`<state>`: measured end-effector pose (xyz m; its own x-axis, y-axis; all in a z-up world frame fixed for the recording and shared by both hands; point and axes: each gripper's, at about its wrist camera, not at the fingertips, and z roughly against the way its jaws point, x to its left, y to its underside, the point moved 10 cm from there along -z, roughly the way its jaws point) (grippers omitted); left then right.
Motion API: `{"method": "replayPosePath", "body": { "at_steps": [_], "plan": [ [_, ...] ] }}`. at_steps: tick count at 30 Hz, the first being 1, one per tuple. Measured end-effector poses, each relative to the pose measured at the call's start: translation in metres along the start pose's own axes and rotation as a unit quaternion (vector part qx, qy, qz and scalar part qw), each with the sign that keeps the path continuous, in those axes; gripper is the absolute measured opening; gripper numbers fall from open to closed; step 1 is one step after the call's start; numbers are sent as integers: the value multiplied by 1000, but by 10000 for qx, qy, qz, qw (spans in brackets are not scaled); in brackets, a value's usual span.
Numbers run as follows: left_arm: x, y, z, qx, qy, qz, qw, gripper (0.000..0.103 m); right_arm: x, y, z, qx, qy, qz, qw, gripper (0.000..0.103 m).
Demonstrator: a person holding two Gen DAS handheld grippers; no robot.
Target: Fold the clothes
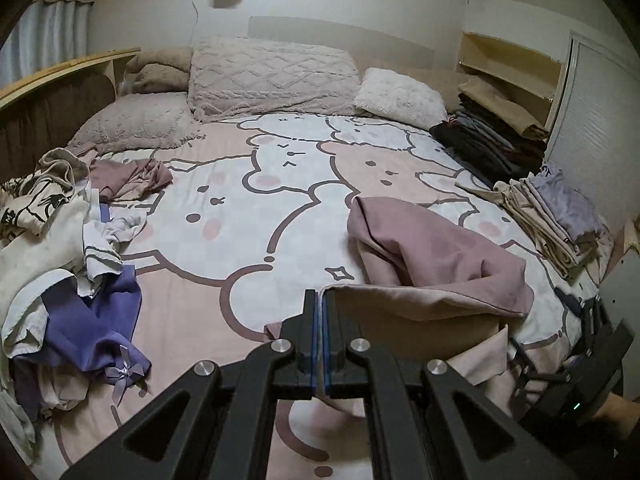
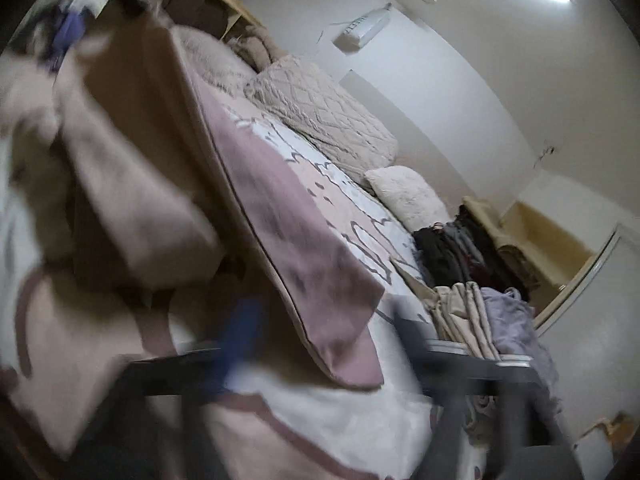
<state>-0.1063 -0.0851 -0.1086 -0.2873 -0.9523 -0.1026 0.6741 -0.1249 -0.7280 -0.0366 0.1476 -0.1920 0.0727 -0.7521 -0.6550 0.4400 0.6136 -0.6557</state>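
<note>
Left claw [image 1: 320, 300] pinches the mauve garment [image 1: 436, 256]; right claw [image 2: 320, 312] gapes empty beside folded stacks [image 2: 480, 312].

Motion blur smears the right claw [image 2: 320, 320], perhaps open; garment's [image 2: 132, 184] near folds blurred.

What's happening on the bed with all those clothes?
A person is folding laundry with two hand-held grippers. The left gripper is shut on the edge of a pink cloth, lifting it off the bed. The right gripper is open and blurred, holding nothing. An unfolded heap waits on one side, folded stacks on the other.
</note>
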Motion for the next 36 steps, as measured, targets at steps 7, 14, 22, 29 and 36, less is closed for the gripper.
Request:
{"method": "replayPosePath", "body": {
  "at_steps": [7, 14, 22, 29, 36],
  "plan": [
    [18, 16, -8, 203, 6, 221, 9996, 3, 2, 14, -2, 64, 200, 369, 9991, 82],
    [40, 14, 0, 122, 0, 646, 9978, 2, -10, 22, -19, 249, 236, 955, 9948, 62],
    [37, 17, -2, 184, 9, 639, 9978, 3, 8, 26, -53, 81, 214, 2162, 9761, 26],
    [38, 24, -9, 282, -105, 422, 9987, 3, -18, 15, -65, 316, -48, 1843, 9823, 10],
    [22, 37, -19, 512, -88, -156, 9985, 3, -105, -1, -73, 703, 56, 303, 9971, 9]
  ]
}}
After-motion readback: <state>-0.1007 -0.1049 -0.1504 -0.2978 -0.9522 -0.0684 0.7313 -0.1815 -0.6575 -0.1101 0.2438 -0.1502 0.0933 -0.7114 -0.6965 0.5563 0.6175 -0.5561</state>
